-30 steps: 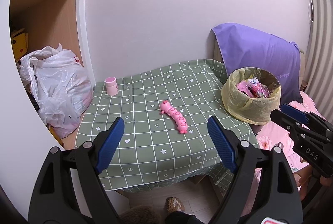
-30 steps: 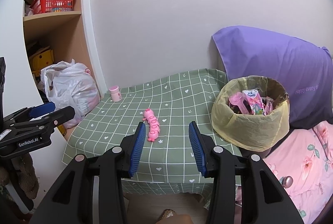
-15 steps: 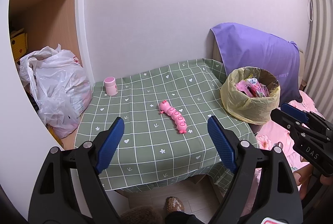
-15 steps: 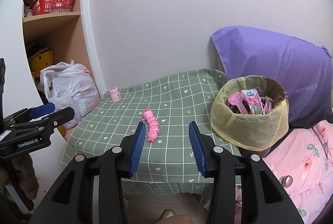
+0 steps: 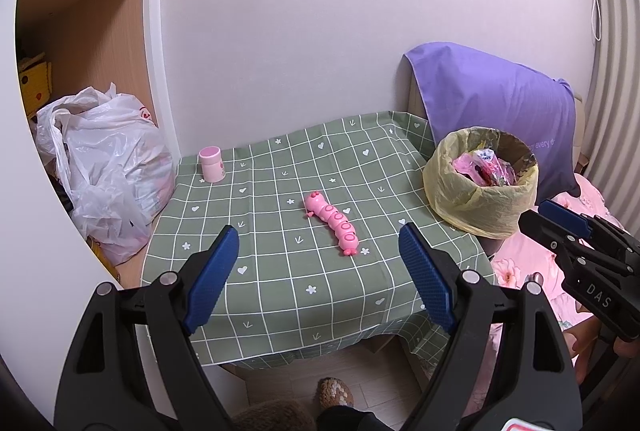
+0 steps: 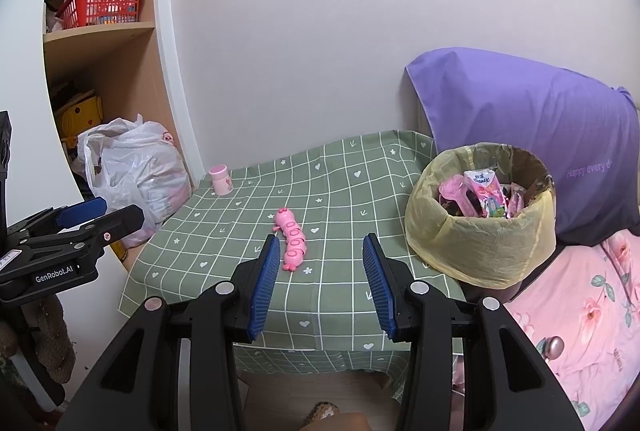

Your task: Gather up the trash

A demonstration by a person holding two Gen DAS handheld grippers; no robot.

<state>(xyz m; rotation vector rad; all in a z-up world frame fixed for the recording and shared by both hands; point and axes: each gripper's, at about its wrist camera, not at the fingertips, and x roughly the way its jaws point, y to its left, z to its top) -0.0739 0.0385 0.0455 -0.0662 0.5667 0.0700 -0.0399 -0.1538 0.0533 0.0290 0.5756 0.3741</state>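
Note:
A bin lined with a yellow bag [image 5: 480, 187] [image 6: 480, 231] stands at the table's right edge, full of pink wrappers and packets. A pink caterpillar toy [image 5: 331, 221] [image 6: 292, 237] lies mid-table on the green checked cloth [image 5: 280, 271] [image 6: 224, 243]. A small pink cup [image 5: 212, 163] [image 6: 221, 179] stands at the back left. My left gripper [image 5: 318, 279] is open and empty, back from the table's front edge. My right gripper [image 6: 322, 281] is open and empty, also short of the table. Each gripper shows in the other's view: the right [image 5: 580, 243], the left [image 6: 72, 231].
A stuffed white plastic bag [image 5: 108, 171] [image 6: 136, 171] sits left of the table by wooden shelves holding a red basket [image 6: 102, 7]. A purple pillow [image 5: 496, 111] [image 6: 532, 135] leans behind the bin. Pink floral bedding [image 6: 580, 315] lies at right.
Both grippers have drawn back slightly from the table; the scene looks a little farther away. Nothing on the table has moved.

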